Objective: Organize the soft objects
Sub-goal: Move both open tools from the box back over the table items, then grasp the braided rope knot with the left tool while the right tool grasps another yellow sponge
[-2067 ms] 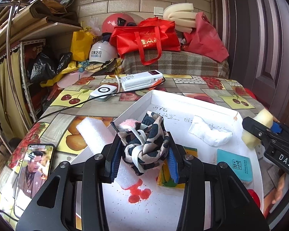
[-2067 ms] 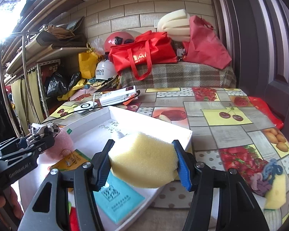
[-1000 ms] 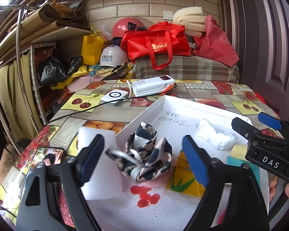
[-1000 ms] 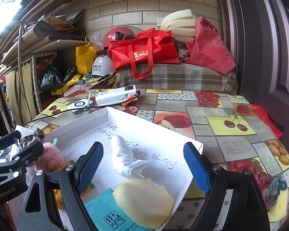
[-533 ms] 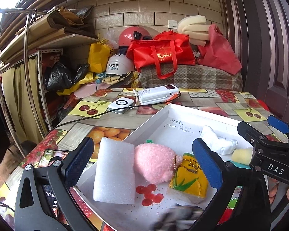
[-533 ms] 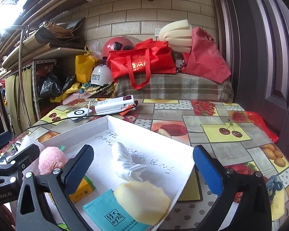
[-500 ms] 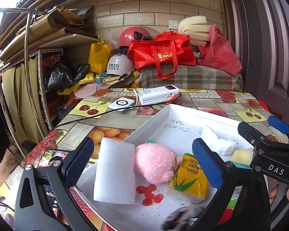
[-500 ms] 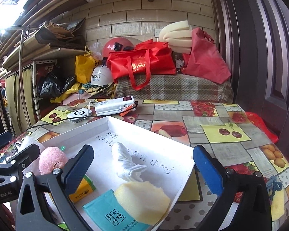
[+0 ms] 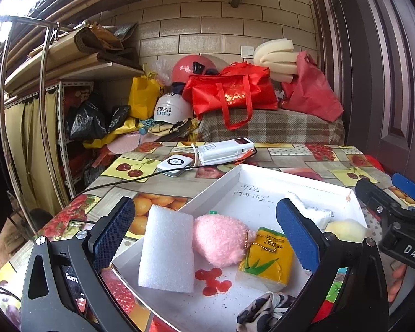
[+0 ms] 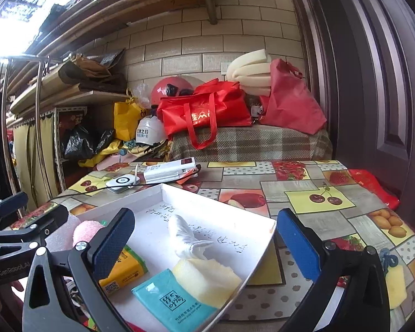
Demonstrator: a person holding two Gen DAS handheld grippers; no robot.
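Note:
A shallow white tray [image 9: 265,175] [image 10: 224,202] lies on the table. In it are a white foam block [image 9: 167,251], a pink plush [image 9: 221,239] [image 10: 87,232], a yellow tissue pack [image 9: 267,258] [image 10: 124,269], a patterned cloth scrunchie [image 9: 264,314], a white cloth wad [image 10: 186,240] [image 9: 312,214], a yellow sponge [image 10: 207,276] [image 9: 345,229] and a teal packet [image 10: 174,301]. My left gripper [image 9: 204,233] is open and empty above the tray's near left part. My right gripper [image 10: 204,239] is open and empty above its right part.
A fruit-print cloth covers the table [image 10: 318,193]. A white power bank [image 9: 225,150], a white charger puck [image 9: 175,164] with a black cable and a phone [image 9: 73,282] lie near the tray. Red bags [image 9: 232,96] and helmets are piled behind. A door [image 10: 387,83] stands right.
Both grippers opened and let go: the scrunchie and the yellow sponge now lie in the tray. Both grippers have pulled back and up from the tray.

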